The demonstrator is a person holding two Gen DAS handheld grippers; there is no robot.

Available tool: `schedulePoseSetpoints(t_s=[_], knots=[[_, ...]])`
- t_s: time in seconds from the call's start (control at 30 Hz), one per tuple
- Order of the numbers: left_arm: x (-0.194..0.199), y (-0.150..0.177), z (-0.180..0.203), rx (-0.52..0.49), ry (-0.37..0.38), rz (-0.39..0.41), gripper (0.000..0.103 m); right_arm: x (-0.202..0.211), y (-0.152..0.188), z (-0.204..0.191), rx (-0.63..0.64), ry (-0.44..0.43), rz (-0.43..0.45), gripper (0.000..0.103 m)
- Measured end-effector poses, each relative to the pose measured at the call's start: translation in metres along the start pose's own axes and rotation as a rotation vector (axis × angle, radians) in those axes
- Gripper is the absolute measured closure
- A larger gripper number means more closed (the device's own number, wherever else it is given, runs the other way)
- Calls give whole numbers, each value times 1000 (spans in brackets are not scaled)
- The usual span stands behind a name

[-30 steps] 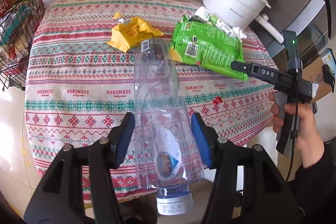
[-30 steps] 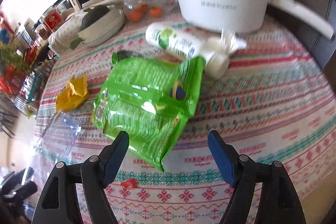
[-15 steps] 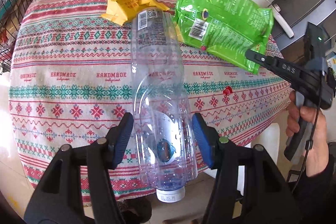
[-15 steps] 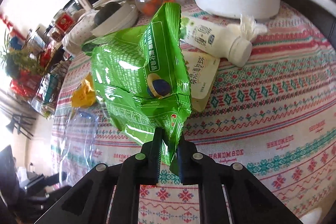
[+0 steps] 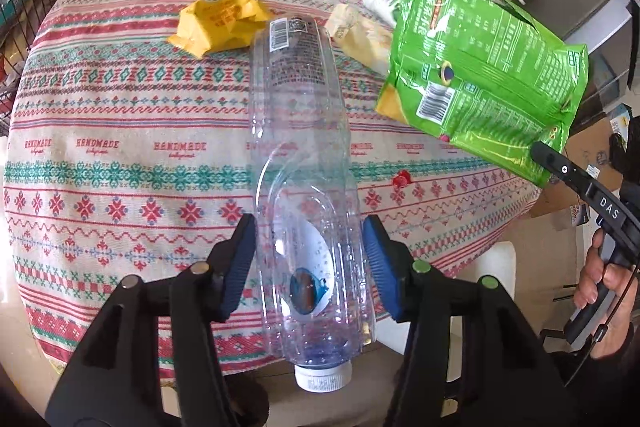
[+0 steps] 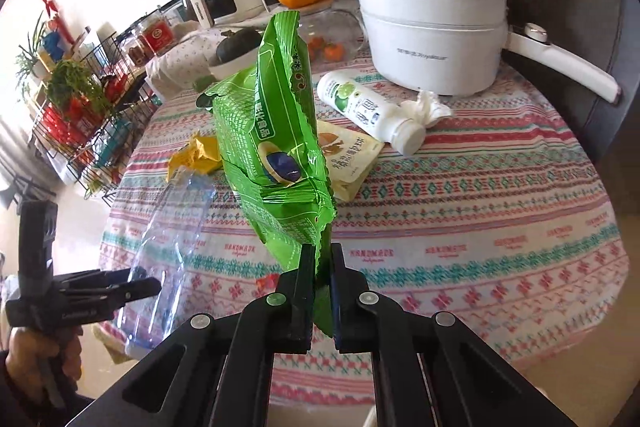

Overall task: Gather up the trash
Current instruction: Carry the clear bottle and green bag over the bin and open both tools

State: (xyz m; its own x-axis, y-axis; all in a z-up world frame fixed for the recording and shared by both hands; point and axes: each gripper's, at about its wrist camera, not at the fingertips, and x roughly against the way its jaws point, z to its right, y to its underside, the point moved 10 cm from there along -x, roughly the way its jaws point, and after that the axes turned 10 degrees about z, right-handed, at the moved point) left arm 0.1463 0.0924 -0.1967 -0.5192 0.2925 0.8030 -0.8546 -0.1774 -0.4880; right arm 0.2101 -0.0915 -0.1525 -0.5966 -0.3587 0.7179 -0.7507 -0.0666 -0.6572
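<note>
A clear plastic bottle (image 5: 300,107) with a white cap pointing toward me sits between the blue pads of my left gripper (image 5: 309,227). Its jaws are closing and the pads press on the dented sides. The bottle hangs over the near edge of the table. My right gripper (image 6: 322,255) is shut on the corner of a green snack bag (image 6: 276,131), which stands lifted off the cloth. From the left wrist the bag (image 5: 480,75) hangs at the right. A yellow wrapper (image 5: 220,23), a cream packet (image 6: 348,155), a white drink bottle (image 6: 360,103) and a crumpled tissue (image 6: 428,107) lie on the table.
The round table wears a patterned cloth (image 5: 120,147). At the back stand a white pot (image 6: 432,47) with a long handle, a bowl with a dark squash (image 6: 236,47) and a glass dish of small oranges (image 6: 328,47). A wire rack (image 6: 80,131) stands to the left. A small red scrap (image 5: 400,181) lies near the front edge.
My right gripper shut on the green bag's corner and lifted it off the table, uncovering the cream packet. The left gripper kept the bottle and shifted slightly toward the table.
</note>
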Motion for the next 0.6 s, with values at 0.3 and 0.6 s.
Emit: schedulePoseSetpoints(t_s=[0.3,0.6], knots=[[24,6,59,-102,107,52,47,69,14,41,-41,49,47,96],[27,52,132,-296,229,-28,47,144,41,84,-27,113,109,96]])
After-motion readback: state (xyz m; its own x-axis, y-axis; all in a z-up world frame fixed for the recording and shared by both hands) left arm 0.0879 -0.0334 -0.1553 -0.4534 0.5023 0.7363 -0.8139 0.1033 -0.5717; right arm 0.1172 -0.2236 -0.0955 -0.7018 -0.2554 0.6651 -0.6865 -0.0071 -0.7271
